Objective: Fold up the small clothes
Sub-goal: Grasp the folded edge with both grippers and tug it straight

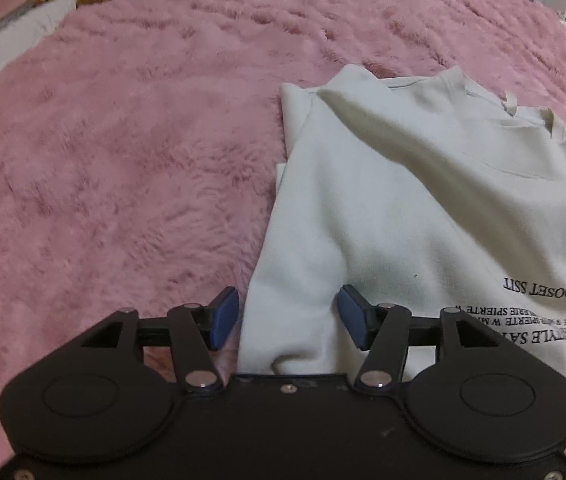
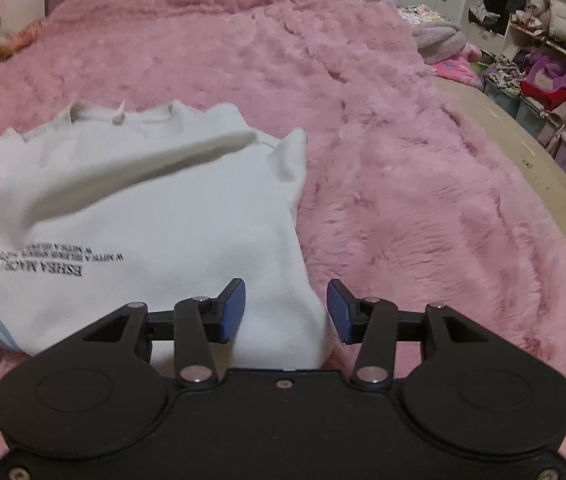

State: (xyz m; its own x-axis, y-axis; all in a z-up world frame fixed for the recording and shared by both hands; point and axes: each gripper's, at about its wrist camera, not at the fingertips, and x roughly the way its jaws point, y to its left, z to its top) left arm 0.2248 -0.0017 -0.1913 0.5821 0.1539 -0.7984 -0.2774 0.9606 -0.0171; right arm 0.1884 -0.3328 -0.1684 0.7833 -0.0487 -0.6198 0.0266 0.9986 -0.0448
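Sweatshirt (image 1: 423, 208), one only, white with black print, is spread partly folded on a pink blanket (image 1: 123, 160). Two grippers are held low at its near hem: the left gripper (image 1: 289, 316) and right gripper (image 2: 286, 310), each with fingers spread wide, a hem corner lying between them ungripped.

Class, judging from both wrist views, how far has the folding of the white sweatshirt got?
Done: the white sweatshirt lies on the pink blanket with a sleeve folded across its body. In hand: the left gripper and right gripper are open, each straddling a bottom corner of the hem, neither closed on it. Left: gripping the hem and folding the bottom up toward the collar.
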